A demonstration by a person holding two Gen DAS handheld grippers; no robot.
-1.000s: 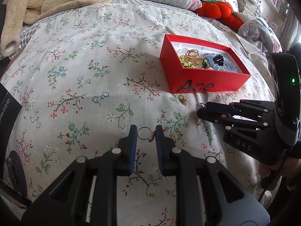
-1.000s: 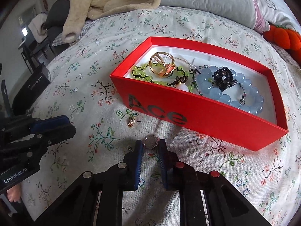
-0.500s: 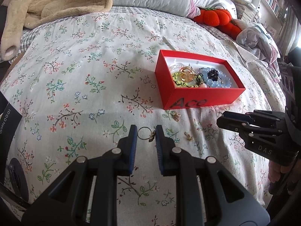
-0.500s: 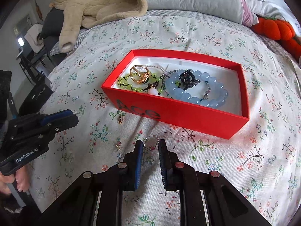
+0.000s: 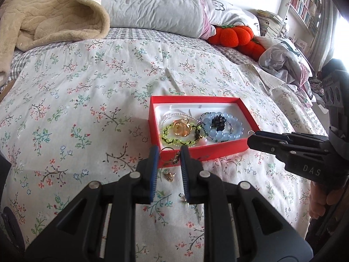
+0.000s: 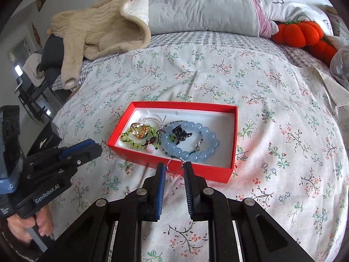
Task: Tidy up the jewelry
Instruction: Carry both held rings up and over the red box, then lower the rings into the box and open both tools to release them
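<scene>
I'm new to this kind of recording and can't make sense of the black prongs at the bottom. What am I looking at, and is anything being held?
No robot here: a person holds a two-finger tool in each hand, with a camera on each looking along its fingers. One picture is from the left hand-held gripper, the other from the right hand-held gripper; each also shows the other tool at its side.

They hover over a floral bedspread. On it sits a red box holding a blue bead bracelet, a green bead bracelet and a gold ring. Two small earrings lie loose in front of the box.

Each tool pinches a thin hoop earring: one on the left, one on the right.
</scene>
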